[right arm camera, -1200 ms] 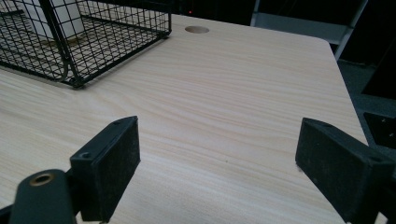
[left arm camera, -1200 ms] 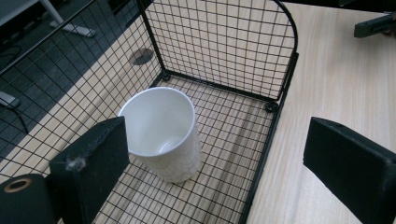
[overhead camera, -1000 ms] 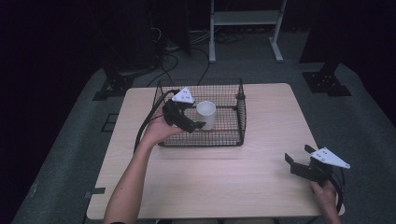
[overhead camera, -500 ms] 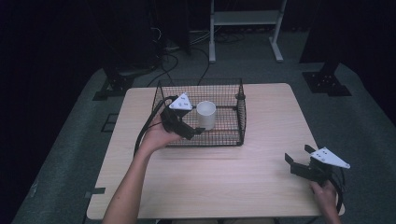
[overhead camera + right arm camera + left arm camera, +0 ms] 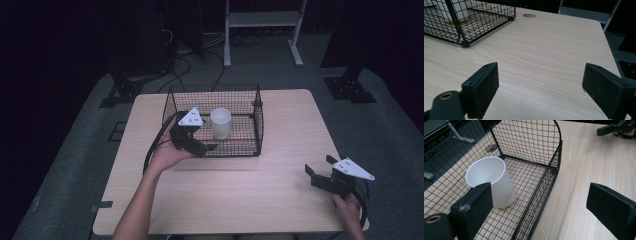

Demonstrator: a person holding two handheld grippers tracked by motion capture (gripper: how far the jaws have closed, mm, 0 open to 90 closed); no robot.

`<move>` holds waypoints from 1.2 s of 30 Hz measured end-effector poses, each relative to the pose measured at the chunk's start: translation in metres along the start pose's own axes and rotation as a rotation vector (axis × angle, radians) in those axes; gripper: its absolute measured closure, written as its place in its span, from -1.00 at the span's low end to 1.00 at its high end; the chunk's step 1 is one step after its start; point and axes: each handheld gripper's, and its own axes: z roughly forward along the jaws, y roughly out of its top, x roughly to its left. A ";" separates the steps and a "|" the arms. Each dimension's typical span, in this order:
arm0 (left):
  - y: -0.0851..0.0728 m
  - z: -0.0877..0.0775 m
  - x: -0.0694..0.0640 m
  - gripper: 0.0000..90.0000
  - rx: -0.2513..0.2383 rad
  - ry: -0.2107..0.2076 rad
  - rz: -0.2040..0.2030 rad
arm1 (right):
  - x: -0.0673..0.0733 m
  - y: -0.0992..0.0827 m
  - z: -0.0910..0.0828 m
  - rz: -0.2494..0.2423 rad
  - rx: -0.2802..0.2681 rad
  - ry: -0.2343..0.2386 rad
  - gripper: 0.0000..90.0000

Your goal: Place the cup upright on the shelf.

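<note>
Surroundings: dark room around us, grey floor, a white metal stand [image 5: 262, 25] beyond the far edge, black cables [image 5: 192, 55] trailing on the floor.
Worktop: we work at a pale wood-grain worktop [image 5: 250, 195]; a round hole [image 5: 529, 15] sits near its far edge, as our right gripper view shows.
Basket: a black wire basket [image 5: 212, 150] stands on the far half of the worktop, left of centre, open at the top.
Cup: a white cup [image 5: 220, 123] stands upright inside the basket, mouth up, on the mesh floor, apart from the walls; in our left gripper view it [image 5: 491, 180] sits just behind the left jaw.
Left tool: our left tool [image 5: 202, 145] is held at the basket's near-left corner, its grey three-cornered plate over the rim. Its jaws are spread wide and grasp nothing. In its own view one jaw lies on the basket's side and the other over bare wood, with the basket's wire wall between them.
Right tool: our right tool [image 5: 320, 172] sits low over the near-right corner of the worktop, well apart from the basket. Its jaws are released and wide, with bare wood between them.
Hands: our left hand [image 5: 167, 152] wraps the left tool from below; our right hand [image 5: 347, 207] holds the right tool at the worktop's near edge.
</note>
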 end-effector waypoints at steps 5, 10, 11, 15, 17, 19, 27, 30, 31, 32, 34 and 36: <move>-0.003 -0.003 -0.003 -0.86 -0.010 -0.001 -0.009 | 0.000 0.000 0.000 -0.002 -0.001 0.000 -0.71; -0.009 -0.005 -0.010 -0.86 -0.033 0.008 -0.016 | 0.000 0.000 0.000 -0.005 -0.002 0.001 -0.71; -0.010 -0.006 -0.011 -0.86 -0.031 0.009 -0.018 | 0.000 0.000 0.000 -0.004 -0.001 0.001 -0.71; -0.014 -0.008 -0.015 -0.86 -0.045 0.014 -0.026 | 0.000 0.000 0.000 -0.005 -0.001 0.001 -0.71; -0.015 -0.009 -0.017 -0.86 -0.045 0.018 -0.025 | 0.000 0.000 0.000 -0.004 0.000 0.000 -0.71; -0.016 -0.010 -0.018 -0.86 -0.048 0.020 -0.027 | 0.000 0.000 0.000 -0.004 0.000 0.000 -0.71; -0.030 -0.013 -0.024 -0.86 -0.071 0.022 -0.055 | 0.000 0.000 0.000 -0.005 -0.001 0.000 -0.71; -0.033 -0.014 -0.026 -0.86 -0.085 0.022 -0.067 | 0.000 0.000 0.000 -0.005 -0.002 -0.001 -0.71; -0.035 -0.016 -0.029 -0.86 -0.092 0.026 -0.069 | 0.000 0.000 0.000 -0.005 -0.001 -0.001 -0.71; -0.037 -0.017 -0.031 -0.86 -0.097 0.032 -0.067 | 0.000 0.000 0.000 -0.004 -0.002 -0.001 -0.71; -0.040 -0.019 -0.035 -0.86 -0.113 0.033 -0.067 | 0.000 0.000 0.000 -0.001 -0.002 0.000 -0.71; -0.042 -0.022 -0.039 -0.86 -0.113 0.038 -0.064 | -0.001 0.000 0.000 0.001 -0.003 -0.001 -0.71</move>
